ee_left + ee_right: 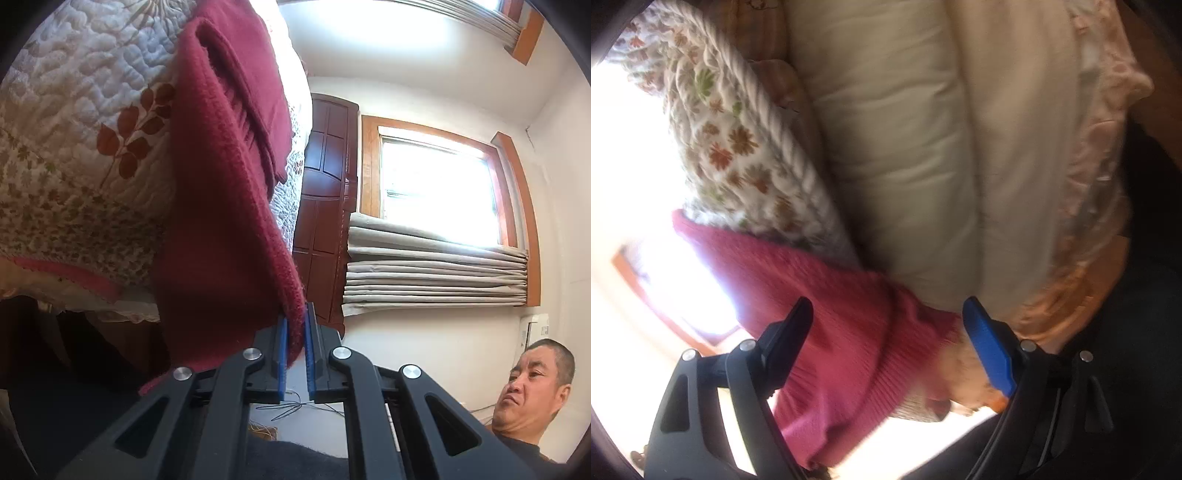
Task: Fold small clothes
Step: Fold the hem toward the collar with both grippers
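Knit maroon sweater point(218, 206) hem pinched in left gripper point(295, 332), lower centre; right gripper point(886, 317) spread wide over its ribbing, quilted floral bedspread point(74, 110) upper left.

This is a bedroom in a home. A bed fills the left wrist view, covered by a quilted bedspread point(74, 122) printed with leaves and small flowers, and beyond it stand a dark wooden panelled door point(325, 206), a wood-framed window point(439, 188) with pale curtains point(436, 269) bunched beside it, and white walls. The right wrist view shows the same floral quilt edge point(738, 147) over cream bedding point(923, 147) and a pale ruffled bed skirt point(1097, 184).
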`<state>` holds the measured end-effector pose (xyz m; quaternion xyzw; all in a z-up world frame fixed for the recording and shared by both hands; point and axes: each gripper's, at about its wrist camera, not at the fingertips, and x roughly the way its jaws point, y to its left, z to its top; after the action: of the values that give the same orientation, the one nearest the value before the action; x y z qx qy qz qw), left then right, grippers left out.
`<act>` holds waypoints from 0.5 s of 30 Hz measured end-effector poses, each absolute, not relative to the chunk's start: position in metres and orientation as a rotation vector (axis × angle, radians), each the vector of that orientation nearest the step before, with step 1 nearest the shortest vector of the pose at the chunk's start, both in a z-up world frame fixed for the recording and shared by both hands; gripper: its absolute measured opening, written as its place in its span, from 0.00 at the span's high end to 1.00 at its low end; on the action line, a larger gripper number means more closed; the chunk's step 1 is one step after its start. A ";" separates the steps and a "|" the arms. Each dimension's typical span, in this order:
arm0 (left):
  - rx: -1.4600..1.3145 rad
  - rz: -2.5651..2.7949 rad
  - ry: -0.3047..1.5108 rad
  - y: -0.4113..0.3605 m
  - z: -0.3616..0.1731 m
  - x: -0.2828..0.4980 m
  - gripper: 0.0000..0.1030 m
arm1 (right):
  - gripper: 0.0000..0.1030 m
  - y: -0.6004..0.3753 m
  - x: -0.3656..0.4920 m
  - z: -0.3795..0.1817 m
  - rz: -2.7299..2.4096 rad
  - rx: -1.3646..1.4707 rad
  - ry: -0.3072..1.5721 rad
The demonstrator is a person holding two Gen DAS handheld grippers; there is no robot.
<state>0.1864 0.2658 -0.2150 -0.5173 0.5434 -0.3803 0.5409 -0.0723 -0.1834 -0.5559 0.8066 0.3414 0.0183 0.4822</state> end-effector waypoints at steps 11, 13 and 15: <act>-1.264 -0.864 1.292 0.289 -0.240 0.176 0.93 | 0.89 -0.194 -0.074 -0.511 0.111 1.887 0.772; -1.285 -0.835 1.287 0.298 -0.250 0.170 0.93 | 0.90 -0.197 -0.075 -0.488 0.118 1.829 0.788; -1.315 -0.801 1.282 0.308 -0.262 0.163 0.93 | 0.91 -0.197 -0.078 -0.460 0.130 1.768 0.798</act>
<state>0.1632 0.3084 -0.2616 -0.5528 0.5392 -0.3368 0.5387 -0.0782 -0.1974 -0.4597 0.7511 0.3392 0.0551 0.5638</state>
